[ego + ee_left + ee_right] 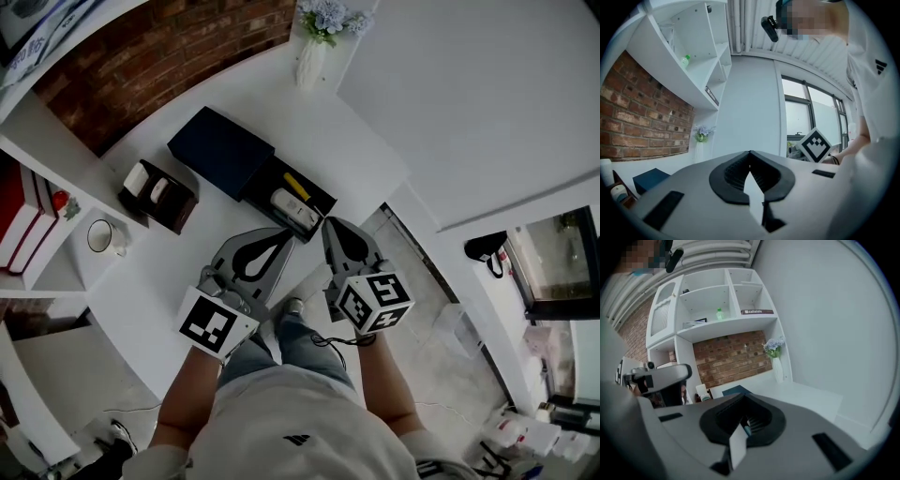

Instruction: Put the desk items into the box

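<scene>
- tongs both pinched tight and empty: left gripper (283, 232), right gripper (331, 224).
- between items, beside box (325, 200) already holding two pieces.
- next: spread jaws, reach for mug (101, 237).

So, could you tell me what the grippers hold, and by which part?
Nothing that I can see: left gripper and right gripper are both shut, with only an unidentifiable bluish speck between the right's jaws.
</scene>
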Demonstrator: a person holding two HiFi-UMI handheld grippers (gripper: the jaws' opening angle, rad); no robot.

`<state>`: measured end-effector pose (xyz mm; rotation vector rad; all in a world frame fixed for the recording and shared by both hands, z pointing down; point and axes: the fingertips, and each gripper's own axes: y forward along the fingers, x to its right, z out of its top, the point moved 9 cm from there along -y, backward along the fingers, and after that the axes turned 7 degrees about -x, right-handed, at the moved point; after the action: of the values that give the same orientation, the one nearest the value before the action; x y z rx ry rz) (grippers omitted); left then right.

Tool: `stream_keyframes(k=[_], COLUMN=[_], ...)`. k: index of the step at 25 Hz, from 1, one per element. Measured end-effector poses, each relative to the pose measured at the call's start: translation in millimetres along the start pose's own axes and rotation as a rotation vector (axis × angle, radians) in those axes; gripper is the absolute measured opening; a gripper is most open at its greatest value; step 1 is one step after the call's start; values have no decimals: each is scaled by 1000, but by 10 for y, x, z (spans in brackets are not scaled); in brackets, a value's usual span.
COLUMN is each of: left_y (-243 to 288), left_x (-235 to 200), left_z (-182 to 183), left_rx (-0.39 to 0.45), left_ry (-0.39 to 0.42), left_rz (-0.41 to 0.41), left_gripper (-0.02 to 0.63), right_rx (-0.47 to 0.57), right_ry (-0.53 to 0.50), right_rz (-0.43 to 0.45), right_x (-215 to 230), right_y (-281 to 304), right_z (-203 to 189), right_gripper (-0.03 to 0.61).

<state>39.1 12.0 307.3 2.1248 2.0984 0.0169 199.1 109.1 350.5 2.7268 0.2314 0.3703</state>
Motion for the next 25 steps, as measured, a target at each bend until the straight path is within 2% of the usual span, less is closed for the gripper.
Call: stream_keyframes(k=[13,25], left_y=[157,133], left_x=[335,486], left_z=[59,69], left_rx=[-8,-15], left_ry=[44,60], left_rz=[-151,-177], left_gripper=[11,11], right_rx=[139,219], right_ry=[-26,-79], right_rz=[-1,72], right_x=[-213,-443], right_y=[-655,-937], right_z=[157,190], right_gripper=[8,8])
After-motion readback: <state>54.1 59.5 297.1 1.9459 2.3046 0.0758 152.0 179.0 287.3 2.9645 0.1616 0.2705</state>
